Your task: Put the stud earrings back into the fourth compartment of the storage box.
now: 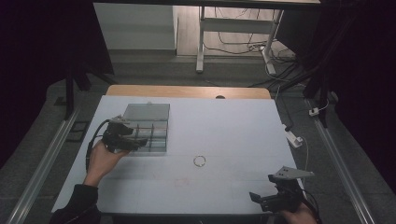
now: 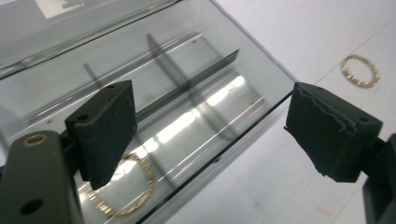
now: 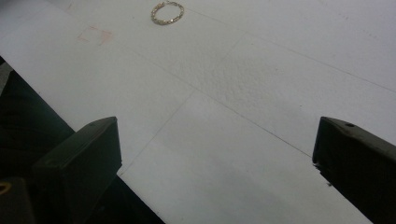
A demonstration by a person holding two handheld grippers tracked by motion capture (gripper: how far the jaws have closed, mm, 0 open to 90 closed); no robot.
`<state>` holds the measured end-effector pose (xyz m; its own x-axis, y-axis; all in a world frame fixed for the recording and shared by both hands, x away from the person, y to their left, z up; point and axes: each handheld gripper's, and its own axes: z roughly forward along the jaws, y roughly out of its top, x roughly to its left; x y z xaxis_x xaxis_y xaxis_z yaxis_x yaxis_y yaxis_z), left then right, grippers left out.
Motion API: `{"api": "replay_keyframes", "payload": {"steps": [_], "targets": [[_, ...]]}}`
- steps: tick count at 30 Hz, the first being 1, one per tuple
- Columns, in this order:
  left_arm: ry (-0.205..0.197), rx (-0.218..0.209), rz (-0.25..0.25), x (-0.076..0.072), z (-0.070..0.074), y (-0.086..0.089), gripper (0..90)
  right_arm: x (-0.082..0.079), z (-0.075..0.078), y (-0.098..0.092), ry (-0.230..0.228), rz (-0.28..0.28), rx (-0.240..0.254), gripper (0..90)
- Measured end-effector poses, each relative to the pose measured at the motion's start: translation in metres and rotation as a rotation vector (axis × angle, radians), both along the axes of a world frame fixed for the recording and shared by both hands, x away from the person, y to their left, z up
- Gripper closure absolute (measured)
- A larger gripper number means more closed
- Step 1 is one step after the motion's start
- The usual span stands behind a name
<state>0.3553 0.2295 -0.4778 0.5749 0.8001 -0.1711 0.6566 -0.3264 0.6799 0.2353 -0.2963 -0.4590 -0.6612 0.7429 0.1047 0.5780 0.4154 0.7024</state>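
A clear plastic compartment box [image 1: 150, 122] with its lid up sits at the table's left. My left gripper [image 1: 136, 141] hovers over its near corner, open, with nothing between its pads. In the left gripper view a gold chain bracelet [image 2: 135, 189] lies in the box's [image 2: 233, 140] near compartment, below the left gripper [image 2: 210, 135]. A second gold bracelet [image 1: 200, 161] [image 2: 360, 71] [image 3: 167, 12] lies on the white table mid-front. My right gripper [image 1: 262, 198] [image 3: 215, 163] rests open at the front right edge, empty.
The white tabletop [image 1: 233, 121] ends in a wooden strip [image 1: 187, 91] at the back. A white power strip [image 1: 294, 138] with cable lies off the right edge. Metal rails run along both sides of the table.
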Motion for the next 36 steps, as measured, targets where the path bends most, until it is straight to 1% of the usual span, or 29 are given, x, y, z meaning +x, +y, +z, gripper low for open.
{"api": "replay_keyframes", "payload": {"steps": [1, 4, 6, 8, 11, 13, 16, 20, 23, 27, 30, 34, 36], "targets": [[-0.002, 0.003, -0.005, 0.0, 0.0, -0.003, 13.1, 0.0, 0.0, 0.0, 0.0, 0.001, -0.001, 1.3], [0.003, -0.009, -0.051, 0.0, 0.0, -0.012, 4.9, 0.0, 0.0, 0.0, 0.001, 0.001, 0.0, 1.3], [-0.004, -0.022, -0.082, 0.0, 0.0, -0.018, 2.4, 0.0, 0.0, 0.0, 0.003, 0.003, 0.001, 1.3], [-0.002, -0.036, -0.116, 0.0, 0.001, -0.023, 0.0, 0.0, 0.0, 0.0, 0.002, 0.005, -0.001, 1.3], [0.013, -0.058, -0.144, 0.0, 0.001, -0.031, 0.0, 0.0, 0.0, 0.0, 0.005, 0.003, -0.001, 1.3], [0.021, -0.06, -0.166, 0.0, 0.001, -0.037, 0.0, 0.0, 0.0, 0.0, 0.006, 0.004, -0.001, 1.3], [0.013, -0.052, -0.203, -0.001, 0.001, -0.047, 0.0, 0.0, 0.0, 0.001, 0.005, 0.002, -0.002, 1.3], [0.008, -0.059, -0.251, -0.001, 0.002, -0.061, 0.0, 0.001, 0.0, 0.001, 0.006, 0.002, -0.003, 1.3], [0.007, -0.044, -0.281, -0.002, 0.002, -0.074, 0.0, 0.001, 0.0, 0.001, 0.006, 0.001, -0.003, 1.3], [0.002, -0.062, -0.317, -0.003, 0.003, -0.091, 0.0, 0.001, 0.0, 0.0, 0.007, 0.001, -0.001, 1.3], [0.007, -0.071, -0.341, -0.003, 0.002, -0.103, 0.0, 0.001, 0.0, 0.0, 0.007, -0.003, 0.002, 1.2], [0.006, -0.062, -0.366, -0.003, -0.001, -0.118, 0.0, 0.001, 0.0, -0.001, 0.009, -0.004, 0.009, 1.2], [0.006, -0.045, -0.384, -0.003, -0.002, -0.126, 0.0, 0.001, 0.0, -0.001, 0.01, -0.005, 0.006, 1.2]]}}
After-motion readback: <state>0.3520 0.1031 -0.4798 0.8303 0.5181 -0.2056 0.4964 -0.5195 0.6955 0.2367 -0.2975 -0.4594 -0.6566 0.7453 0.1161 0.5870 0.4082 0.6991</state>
